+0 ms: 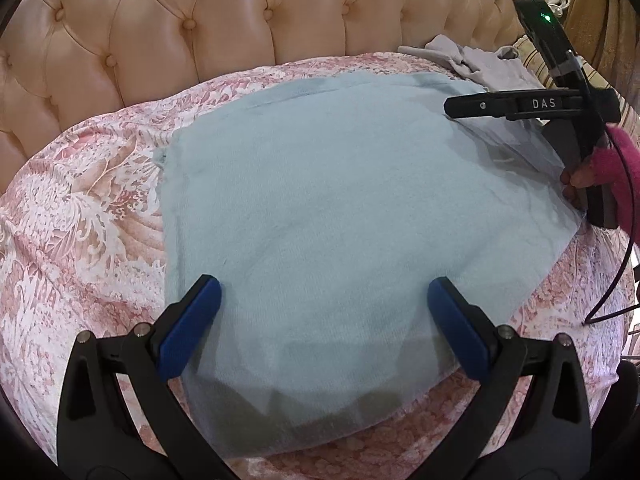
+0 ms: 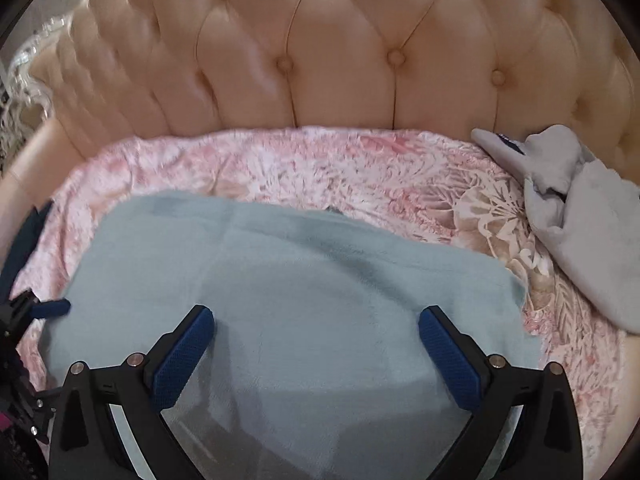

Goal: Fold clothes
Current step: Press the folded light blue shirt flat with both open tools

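Observation:
A pale blue fuzzy garment (image 1: 340, 208) lies flat, folded into a rough rectangle, on the pink floral bedspread (image 1: 80, 208). My left gripper (image 1: 324, 292) hovers open over its near edge, blue pads wide apart with nothing between them. The right gripper's black body (image 1: 532, 106) shows at the garment's right side, held by a hand in a pink sleeve (image 1: 612, 156). In the right wrist view the same garment (image 2: 300, 300) fills the foreground and my right gripper (image 2: 316, 320) is open above it. A blue fingertip of the left gripper (image 2: 52, 308) pokes in at the left edge.
A crumpled grey garment (image 2: 588, 232) lies at the back right of the bed (image 1: 480, 60). A tufted peach leather headboard (image 2: 340, 52) rises behind the bedspread (image 2: 320, 160). A black cable (image 1: 620, 264) hangs from the right gripper.

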Demonstrator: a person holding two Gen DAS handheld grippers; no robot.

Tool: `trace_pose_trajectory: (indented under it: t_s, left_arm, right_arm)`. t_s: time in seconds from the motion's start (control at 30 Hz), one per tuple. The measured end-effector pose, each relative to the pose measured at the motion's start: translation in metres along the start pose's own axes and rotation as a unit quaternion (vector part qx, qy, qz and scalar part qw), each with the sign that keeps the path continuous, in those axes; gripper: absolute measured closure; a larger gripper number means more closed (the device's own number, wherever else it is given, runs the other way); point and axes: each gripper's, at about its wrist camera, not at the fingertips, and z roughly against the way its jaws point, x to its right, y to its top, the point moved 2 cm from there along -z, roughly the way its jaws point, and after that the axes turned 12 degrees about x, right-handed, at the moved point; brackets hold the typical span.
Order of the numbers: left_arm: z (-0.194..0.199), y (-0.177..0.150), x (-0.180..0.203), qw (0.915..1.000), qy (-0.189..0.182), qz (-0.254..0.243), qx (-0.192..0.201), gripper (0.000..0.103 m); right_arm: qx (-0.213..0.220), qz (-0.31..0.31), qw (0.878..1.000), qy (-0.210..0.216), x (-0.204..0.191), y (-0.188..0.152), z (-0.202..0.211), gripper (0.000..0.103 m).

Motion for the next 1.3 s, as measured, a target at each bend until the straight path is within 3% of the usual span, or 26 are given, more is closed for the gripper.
trace_pose_trajectory:
  t_s: [0.07, 0.17, 0.2, 0.3, 0.37, 0.47, 0.63, 0.7, 0.73, 0.83, 0.93, 1.03, 1.13, 1.2, 1.3]
  left_arm:
    - [0.016, 0.009, -0.007, 0.9992, -0.022, 0.029, 0.019, 0.0]
    - [0.033, 0.047, -0.02, 0.9968, -0.009, 0.035, 0.071, 0.0]
    - [0.025, 0.063, -0.022, 0.9971, -0.004, 0.037, 0.066, 0.0]
    - [-0.026, 0.096, -0.035, 0.9956, -0.037, 0.085, 0.012, 0.0]
    - [-0.058, 0.103, -0.046, 0.995, -0.026, 0.096, -0.012, 0.0]
    - [-0.091, 0.088, -0.061, 0.9948, 0.006, 0.093, -0.042, 0.0]
    - [-0.083, 0.073, -0.079, 0.9935, 0.019, 0.108, -0.03, 0.0]
    - [-0.072, 0.076, -0.077, 0.9927, 0.042, 0.11, -0.028, 0.0]
    - [-0.061, 0.08, -0.071, 0.9932, 0.049, 0.104, -0.016, 0.0]
    - [-0.04, 0.092, -0.04, 0.9977, 0.021, 0.063, 0.013, 0.0]
    - [-0.05, 0.096, -0.005, 0.9999, 0.009, 0.003, -0.001, 0.0]
    - [-0.086, 0.081, -0.001, 0.9981, 0.018, -0.007, -0.058, 0.0]
    - [-0.083, 0.079, -0.012, 0.9983, 0.021, 0.005, -0.053, 0.0]
    - [-0.071, 0.08, -0.017, 0.997, 0.053, 0.002, -0.056, 0.0]
    - [-0.039, 0.076, -0.01, 0.9975, 0.063, -0.015, -0.028, 0.0]
  right_arm:
    - [0.005, 0.016, 1.0, -0.007, -0.004, -0.003, 0.001, 0.0]
    - [0.004, 0.02, 1.0, -0.005, -0.004, -0.004, -0.001, 0.0]
    - [0.001, 0.021, 1.0, -0.004, -0.005, -0.004, -0.003, 0.0]
    - [-0.003, 0.022, 1.0, -0.002, -0.004, -0.003, -0.006, 0.0]
    - [-0.001, 0.021, 1.0, -0.001, -0.003, -0.004, -0.005, 0.0]
    - [-0.001, 0.019, 1.0, 0.001, -0.002, -0.005, -0.005, 0.0]
    - [-0.001, 0.023, 1.0, 0.0, -0.002, -0.005, -0.004, 0.0]
    - [-0.003, 0.027, 1.0, -0.004, -0.004, -0.005, -0.005, 0.0]
    - [-0.004, 0.025, 1.0, -0.002, -0.003, -0.004, -0.004, 0.0]
    - [0.002, 0.027, 1.0, -0.001, -0.005, 0.005, 0.008, 0.0]
    - [0.015, 0.027, 0.999, -0.011, -0.002, 0.014, 0.014, 0.0]
    - [-0.065, 0.028, 0.997, -0.023, 0.015, 0.007, -0.014, 0.0]
    - [-0.056, 0.024, 0.998, -0.032, 0.027, 0.009, 0.005, 0.0]
    - [-0.04, 0.005, 0.998, -0.05, 0.04, 0.01, 0.028, 0.0]
    - [0.017, -0.042, 0.998, -0.03, 0.049, 0.002, 0.085, 0.0]
